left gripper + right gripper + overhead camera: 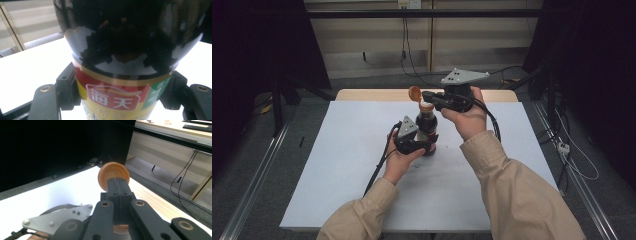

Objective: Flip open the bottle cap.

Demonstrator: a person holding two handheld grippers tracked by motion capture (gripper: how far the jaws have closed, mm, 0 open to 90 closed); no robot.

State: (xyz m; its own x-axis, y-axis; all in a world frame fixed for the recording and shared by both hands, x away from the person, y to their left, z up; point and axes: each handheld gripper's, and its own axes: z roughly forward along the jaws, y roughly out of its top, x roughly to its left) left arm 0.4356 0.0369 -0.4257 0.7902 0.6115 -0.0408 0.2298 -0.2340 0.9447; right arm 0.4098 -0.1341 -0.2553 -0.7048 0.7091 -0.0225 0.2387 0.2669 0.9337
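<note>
The bottle is cut off at top and bottom, its label text only partly showing.

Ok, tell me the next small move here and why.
Probably draw the right gripper back from the orange flip cap: its jaws are shut with the cap swung open, off the spout, while the left gripper clamps the upright dark sauce bottle on the table.

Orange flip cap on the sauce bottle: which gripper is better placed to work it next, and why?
Right. The right gripper has its jaws closed at the orange cap, while the left gripper is clamped around the bottle, steadying it on the table.
</note>
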